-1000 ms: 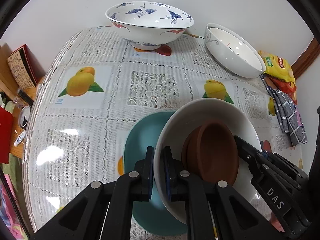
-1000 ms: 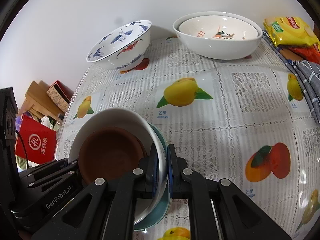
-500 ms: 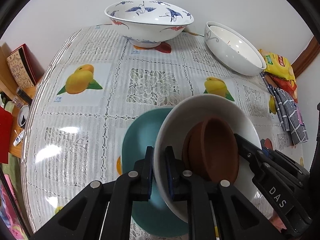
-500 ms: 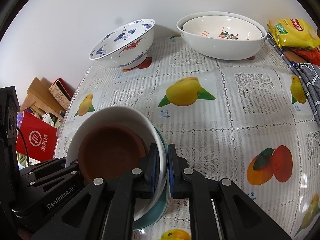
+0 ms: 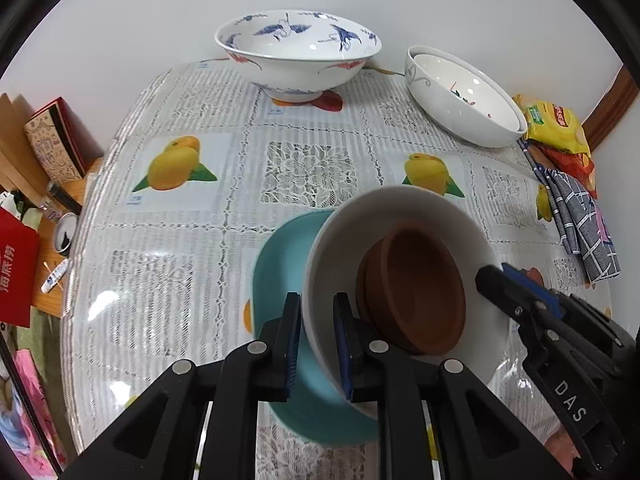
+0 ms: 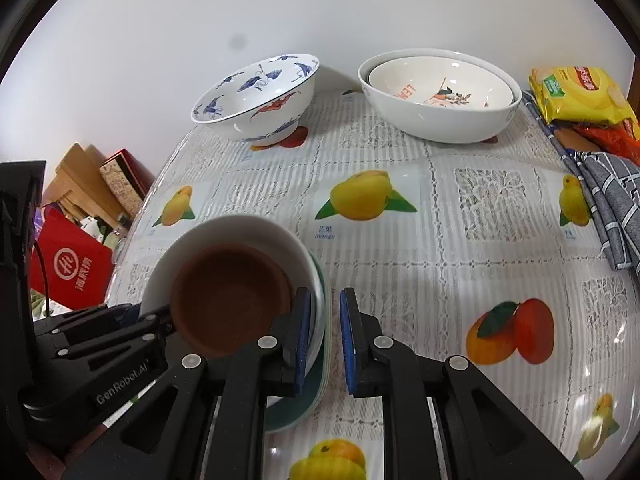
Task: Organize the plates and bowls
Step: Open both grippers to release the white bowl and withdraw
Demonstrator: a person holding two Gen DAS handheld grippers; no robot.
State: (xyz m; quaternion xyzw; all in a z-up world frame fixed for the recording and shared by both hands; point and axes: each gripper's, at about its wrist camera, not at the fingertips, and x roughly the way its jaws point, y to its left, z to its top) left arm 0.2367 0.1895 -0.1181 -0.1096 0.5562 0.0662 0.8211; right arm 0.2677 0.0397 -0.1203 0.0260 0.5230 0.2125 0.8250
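Now my left gripper (image 5: 316, 340) is opening, its pads either side of the white bowl (image 5: 400, 208)'s left rim; whether they touch, I can't tell. That bowl, brown bowl (image 5: 416, 288) inside, sits on the teal plate (image 5: 280, 248) at the table's near edge. My right gripper (image 6: 325, 338), also opening, straddles the right rim. Both fingers hide the stack's near side.

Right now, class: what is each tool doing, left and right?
Left tool: jaws opening, straddling the white bowl rim, pads no longer pressing.
Right tool: jaws opening, the bowl's opposite rim between them, released.
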